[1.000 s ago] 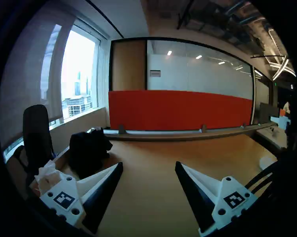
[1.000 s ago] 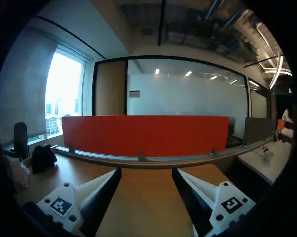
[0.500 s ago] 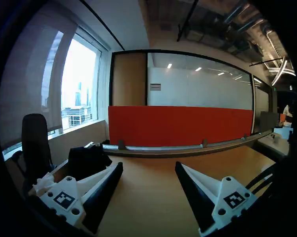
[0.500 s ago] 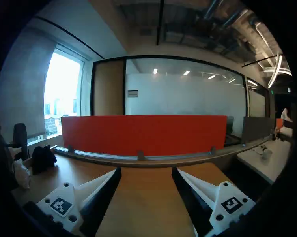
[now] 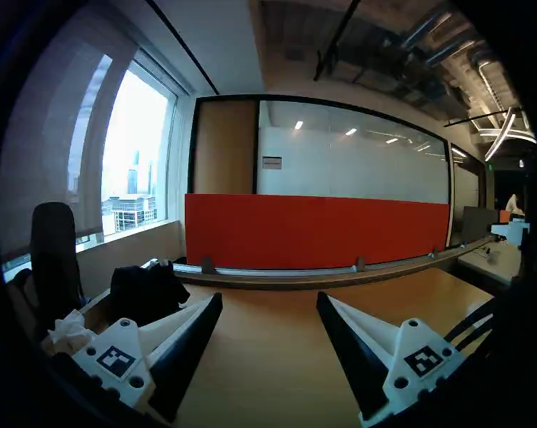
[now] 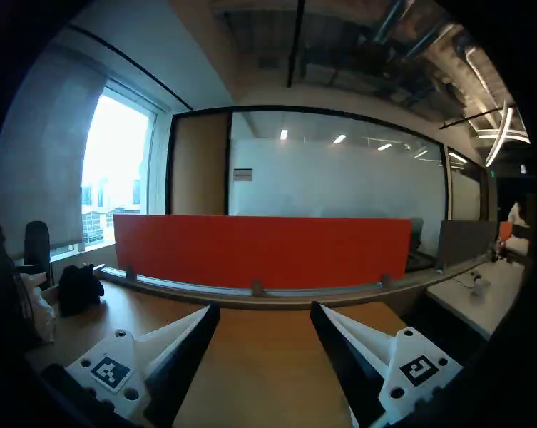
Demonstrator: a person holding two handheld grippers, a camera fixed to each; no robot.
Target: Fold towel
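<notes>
Over the last sec. the left gripper (image 5: 268, 314) has been tilted up. In left gripper view the red partition (image 5: 311, 232) is now seen lower in frame & shifted a bit to the left. More ceiling (image 5: 382, 50) is taken in, less desk (image 5: 268, 357). The black bag (image 5: 143, 292) and crumpled white paper (image 5: 67, 332) are likewise moved down and left in frame. The right gripper (image 6: 264, 321) has been pitched up only slightly: in right gripper view the partition is placed a touch lower vs. 1 s ago.
</notes>
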